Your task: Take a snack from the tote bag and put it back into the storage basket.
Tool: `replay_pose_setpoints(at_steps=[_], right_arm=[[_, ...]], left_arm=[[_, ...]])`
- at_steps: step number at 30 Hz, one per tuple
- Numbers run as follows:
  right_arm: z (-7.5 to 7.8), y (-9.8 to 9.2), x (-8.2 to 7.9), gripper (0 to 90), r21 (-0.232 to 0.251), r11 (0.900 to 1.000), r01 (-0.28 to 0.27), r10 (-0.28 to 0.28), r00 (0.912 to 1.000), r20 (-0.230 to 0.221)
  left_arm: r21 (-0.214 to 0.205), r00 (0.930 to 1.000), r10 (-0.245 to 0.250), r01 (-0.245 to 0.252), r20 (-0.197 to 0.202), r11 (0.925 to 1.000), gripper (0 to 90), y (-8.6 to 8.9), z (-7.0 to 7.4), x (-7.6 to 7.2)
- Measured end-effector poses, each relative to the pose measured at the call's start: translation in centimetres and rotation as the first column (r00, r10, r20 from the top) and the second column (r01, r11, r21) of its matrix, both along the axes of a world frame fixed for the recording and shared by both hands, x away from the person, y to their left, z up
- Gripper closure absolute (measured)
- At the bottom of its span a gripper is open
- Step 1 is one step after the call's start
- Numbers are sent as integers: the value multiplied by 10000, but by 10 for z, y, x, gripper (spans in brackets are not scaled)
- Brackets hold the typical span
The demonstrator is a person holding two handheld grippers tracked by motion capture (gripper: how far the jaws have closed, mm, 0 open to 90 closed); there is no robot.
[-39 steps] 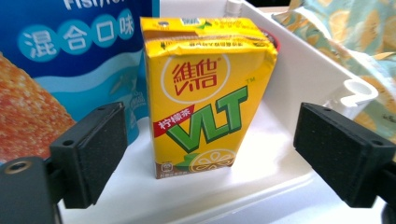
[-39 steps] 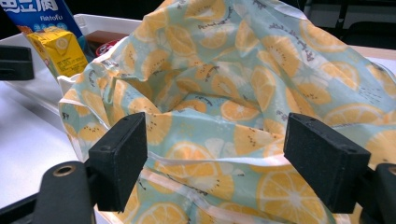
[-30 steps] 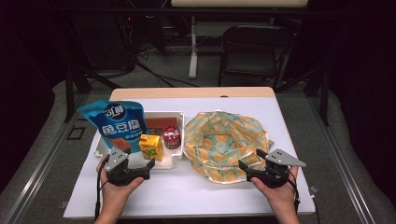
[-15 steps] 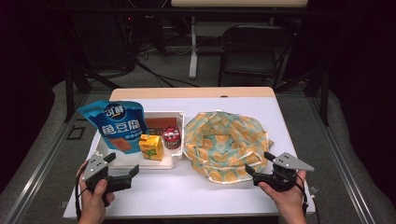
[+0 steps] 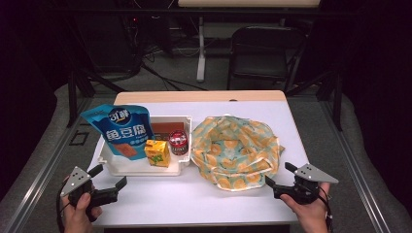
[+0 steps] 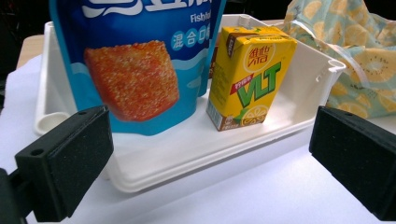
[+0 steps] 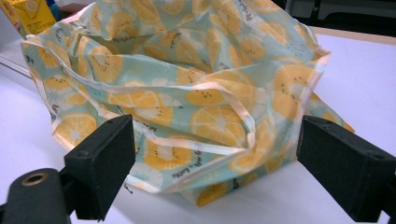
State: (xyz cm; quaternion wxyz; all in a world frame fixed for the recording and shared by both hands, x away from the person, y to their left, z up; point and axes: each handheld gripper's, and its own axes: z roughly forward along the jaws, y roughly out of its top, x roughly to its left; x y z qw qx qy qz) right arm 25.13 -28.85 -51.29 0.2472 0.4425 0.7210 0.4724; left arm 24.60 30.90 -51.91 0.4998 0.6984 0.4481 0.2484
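Observation:
A white tray holds a blue fish-tofu snack pouch, a yellow lemon tea carton, a small red-topped can and a brown packet. To its right lies a crumpled lemon-print cloth bag. My left gripper stands open at the table's front left, short of the tray, facing the pouch and carton. My right gripper is open at the front right, its jaws just widened, with nothing pinched between them. The bag lies just ahead of them.
The white tabletop has bare room along its front edge between the two hands. A black chair and table legs stand behind the far edge. Metal rails run along the floor on the left.
My left hand has drawn its gripper leftward, away from the tray's front. The right hand has slid a little to the right, off the bag's edge, with its jaws slightly wider.

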Motion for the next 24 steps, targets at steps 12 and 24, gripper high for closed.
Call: replay_pose_setpoints(at_steps=[12, 24], right_arm=[[-12, -30, -11, 96, 202, 9984, 528, -530, 9985, 105], [-26, -53, -7, 104, 600, 9928, 1041, -1018, 9940, -407]], left_arm=[[-159, 9999, -29, 28, -102, 9999, 0, 29, -14, -6], [-252, 9993, 31, -41, -373, 9997, 0, 36, -19, 0]])
